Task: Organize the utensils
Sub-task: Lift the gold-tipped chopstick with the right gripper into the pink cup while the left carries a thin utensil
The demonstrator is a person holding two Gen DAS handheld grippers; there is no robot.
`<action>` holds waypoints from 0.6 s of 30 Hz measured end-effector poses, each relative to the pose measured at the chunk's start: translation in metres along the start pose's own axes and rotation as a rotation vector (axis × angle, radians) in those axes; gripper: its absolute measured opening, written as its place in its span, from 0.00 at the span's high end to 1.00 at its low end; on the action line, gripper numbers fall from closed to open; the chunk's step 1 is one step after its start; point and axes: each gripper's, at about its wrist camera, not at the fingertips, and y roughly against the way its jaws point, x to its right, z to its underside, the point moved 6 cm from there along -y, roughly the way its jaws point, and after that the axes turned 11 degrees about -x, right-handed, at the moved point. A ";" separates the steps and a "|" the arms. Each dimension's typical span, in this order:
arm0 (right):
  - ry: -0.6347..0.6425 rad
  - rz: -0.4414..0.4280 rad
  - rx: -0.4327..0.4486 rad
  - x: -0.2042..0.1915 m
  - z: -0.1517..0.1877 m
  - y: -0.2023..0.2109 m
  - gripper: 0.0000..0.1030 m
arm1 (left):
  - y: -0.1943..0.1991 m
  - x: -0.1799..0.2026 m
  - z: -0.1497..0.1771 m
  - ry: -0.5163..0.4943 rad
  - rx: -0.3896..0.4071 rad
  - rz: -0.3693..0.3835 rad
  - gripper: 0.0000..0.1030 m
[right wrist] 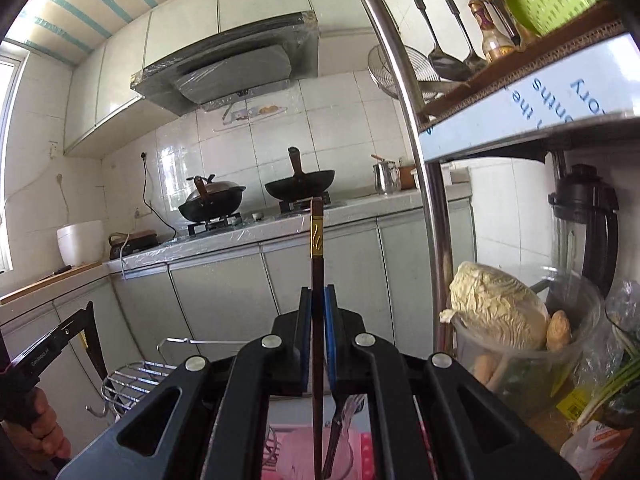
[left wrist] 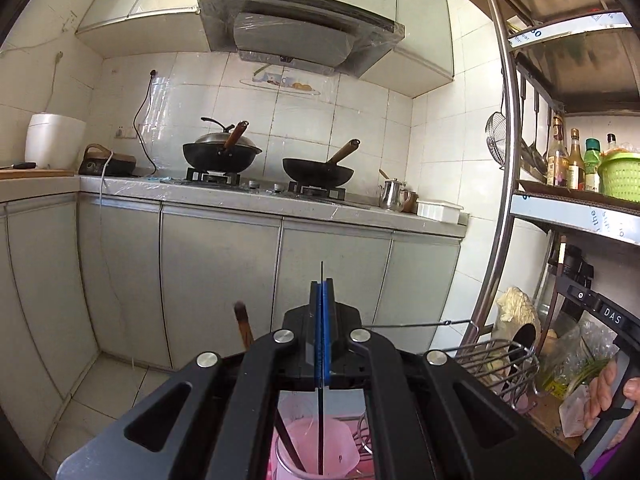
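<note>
My left gripper (left wrist: 321, 292) is shut on a thin black chopstick (left wrist: 321, 420) that runs down into a pink cup (left wrist: 316, 448) below the jaws. A second dark chopstick (left wrist: 290, 446) leans in that cup. My right gripper (right wrist: 318, 300) is shut on a brown chopstick with a gold band (right wrist: 317, 240), held upright above the pink cup (right wrist: 296, 460). A metal fork (right wrist: 340, 432) stands beside it below the fingers. The left gripper shows at the left edge of the right wrist view (right wrist: 86, 336).
A wire rack (left wrist: 496, 360) stands to the right of the cup, also in the right wrist view (right wrist: 132, 380). A steel shelf post (right wrist: 432, 200) rises at the right, with a blender jar of cabbage (right wrist: 500, 312). Counter with two woks (left wrist: 318, 172) lies ahead.
</note>
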 end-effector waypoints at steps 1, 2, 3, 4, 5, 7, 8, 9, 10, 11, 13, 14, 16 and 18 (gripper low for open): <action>-0.005 -0.003 -0.014 0.001 0.005 0.000 0.94 | 0.000 -0.002 0.006 0.004 -0.009 0.004 1.00; -0.011 -0.005 -0.032 0.002 0.012 0.000 0.94 | 0.000 -0.004 0.012 0.011 -0.021 0.008 1.00; -0.013 -0.005 -0.047 0.003 0.018 0.001 0.94 | 0.001 -0.006 0.018 0.017 -0.031 0.010 1.00; -0.014 -0.002 -0.059 0.003 0.023 0.001 0.94 | 0.002 -0.007 0.024 0.022 -0.040 0.015 1.00; -0.017 -0.003 -0.070 0.004 0.028 0.002 0.94 | 0.003 -0.008 0.029 0.027 -0.048 0.021 1.00; -0.020 -0.002 -0.098 0.006 0.038 0.002 0.94 | 0.005 -0.010 0.039 0.032 -0.070 0.020 1.00; -0.027 -0.001 -0.111 0.007 0.044 0.003 0.94 | 0.005 -0.010 0.044 0.035 -0.082 0.023 1.00; -0.033 0.000 -0.125 0.008 0.049 0.003 0.94 | 0.004 -0.011 0.047 0.040 -0.094 0.024 1.00; -0.037 0.000 -0.139 0.010 0.054 0.002 0.94 | 0.004 -0.012 0.051 0.045 -0.105 0.025 1.00; -0.045 0.001 -0.144 0.011 0.057 0.002 0.94 | 0.003 -0.013 0.053 0.049 -0.114 0.026 1.00; -0.053 0.004 -0.147 0.013 0.058 0.004 0.95 | 0.002 -0.016 0.058 0.065 -0.133 0.030 1.00; -0.056 0.001 -0.152 0.013 0.058 0.005 0.95 | 0.001 -0.016 0.060 0.073 -0.141 0.033 1.00; -0.054 0.004 -0.158 0.013 0.059 0.006 0.94 | -0.001 -0.018 0.063 0.081 -0.159 0.033 1.00; -0.051 0.005 -0.165 0.012 0.058 0.007 0.94 | -0.003 -0.019 0.065 0.087 -0.174 0.036 1.00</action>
